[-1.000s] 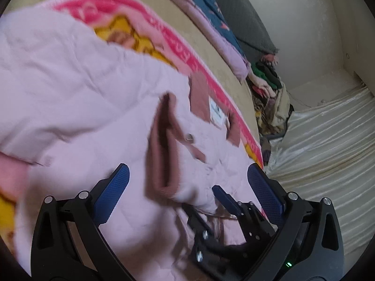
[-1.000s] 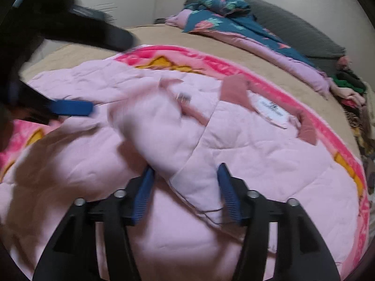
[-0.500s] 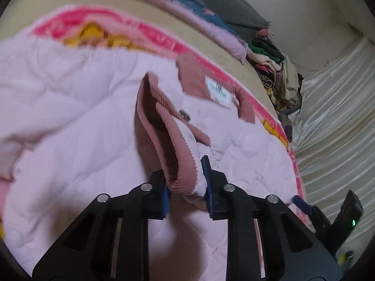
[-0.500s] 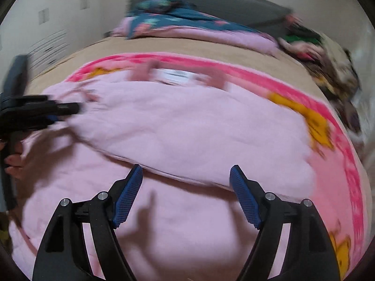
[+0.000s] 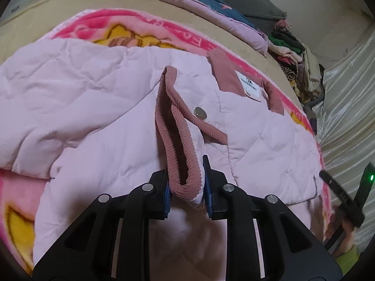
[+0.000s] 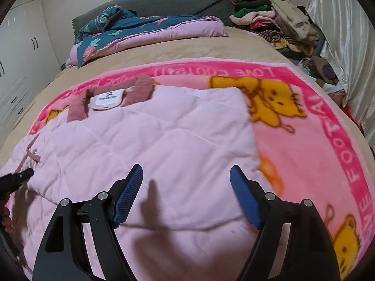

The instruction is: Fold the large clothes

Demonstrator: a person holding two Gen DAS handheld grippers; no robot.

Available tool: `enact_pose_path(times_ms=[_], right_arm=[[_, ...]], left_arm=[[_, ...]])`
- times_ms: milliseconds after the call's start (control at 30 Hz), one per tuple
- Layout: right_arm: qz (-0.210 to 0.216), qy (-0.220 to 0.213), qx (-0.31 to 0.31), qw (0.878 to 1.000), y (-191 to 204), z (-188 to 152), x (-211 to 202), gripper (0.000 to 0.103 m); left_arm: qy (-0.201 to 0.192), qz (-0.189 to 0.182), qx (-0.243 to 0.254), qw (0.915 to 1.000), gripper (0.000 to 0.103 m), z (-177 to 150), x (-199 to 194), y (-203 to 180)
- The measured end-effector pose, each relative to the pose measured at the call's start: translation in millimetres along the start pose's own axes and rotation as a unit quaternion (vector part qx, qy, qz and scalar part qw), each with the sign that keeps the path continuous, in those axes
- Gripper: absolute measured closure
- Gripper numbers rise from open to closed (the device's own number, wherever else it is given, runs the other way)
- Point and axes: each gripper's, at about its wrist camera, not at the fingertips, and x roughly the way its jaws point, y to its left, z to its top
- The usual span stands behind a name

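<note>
In the left wrist view, the left gripper (image 5: 186, 185) was wide open a second ago and has now closed on the cuff (image 5: 180, 154), the ribbed dusty-pink end of a sleeve. The blue fingers (image 5: 207, 187) press it from both sides, so the sleeve is secured and I judge it is ready to be carried across the body for the fold. The jacket (image 5: 93, 98), pale pink and quilted, lies spread on a pink blanket (image 5: 131, 32) on the bed (image 5: 35, 23), with its collar (image 5: 225, 75) and white label at the far side and a metal snap (image 5: 200, 113) just beside the cuff. This gripper points steeply down at the cloth, and at the right edge a hand (image 5: 339, 229) holds the other tool. In the right wrist view, the right gripper (image 6: 186, 196) has swung sideways from the middle of the jacket (image 6: 164, 135) to its right part, and its fingers (image 6: 130, 194) have spread wider, holding nothing; only their shadow falls on the quilting between them. It hangs above the cloth, also tilted down, near the folded edge that crosses just in front of the fingers. In my judgement the right side is already turned in, since the side edge lies straight on the blanket (image 6: 304, 140). The left gripper (image 6: 16, 180) shows as a dark tip at the far left, touching the sleeve.
</note>
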Motion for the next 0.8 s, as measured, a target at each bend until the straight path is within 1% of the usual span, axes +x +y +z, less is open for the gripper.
enact_pose_path(times_ms=[67, 167, 200, 267, 333, 467, 567, 633, 667, 733, 800], right_arm=[[0.001, 0.009, -0.002, 1.0, 3.9, 2.0, 7.5, 0.027], [-0.047, 0.051, -0.016, 0.997, 1.8, -1.0, 32.8, 0.018], [-0.05, 0.058, -0.016, 0.997, 0.5, -3.5, 38.0, 0.017], [-0.041, 0.068, 0.003, 0.997, -6.9, -7.8, 46.7, 0.016], [-0.04, 0.07, 0.009, 0.997, -9.7, -8.8, 48.7, 0.016], [-0.055, 0.062, 0.001, 0.997, -2.7, -13.3, 43.6, 0.015], [-0.045, 0.049, 0.003, 0.998, -0.4, -14.6, 29.5, 0.015], [-0.023, 0.027, 0.01, 0.999, 3.6, -16.6, 13.7, 0.011], [-0.019, 0.019, 0.011, 1.0, 7.2, -19.0, 5.9, 0.007], [-0.01, 0.011, 0.007, 1.0, 16.8, -23.6, -5.6, 0.006], [-0.001, 0.004, 0.0, 1.0, 27.3, -27.2, -14.9, 0.005]], left_arm=[[0.0, 0.005, 0.005, 1.0, 0.088, -1.6, 0.8, -1.1], [0.005, 0.004, 0.007, 1.0, 0.087, -4.0, 1.8, -2.2], [0.008, 0.003, 0.01, 0.9999, 0.087, -4.2, 2.6, -3.0], [0.009, 0.006, 0.018, 0.9998, 0.086, -4.7, 3.3, -7.4], [0.009, 0.012, 0.027, 0.9995, 0.085, -5.8, 3.4, -10.7], [0.011, 0.02, 0.035, 0.9991, 0.083, -6.2, -0.5, -14.6], [0.011, 0.025, 0.039, 0.9989, 0.079, -7.4, -6.8, -15.8], [0.01, 0.034, 0.042, 0.9985, 0.067, -7.6, -10.9, -16.4], [0.009, 0.038, 0.044, 0.9983, 0.064, -7.5, -13.9, -16.8], [0.008, 0.037, 0.043, 0.9984, 0.044, -7.5, -21.2, -16.8], [0.003, 0.036, 0.041, 0.9985, 0.034, -7.6, -28.5, -17.3]])
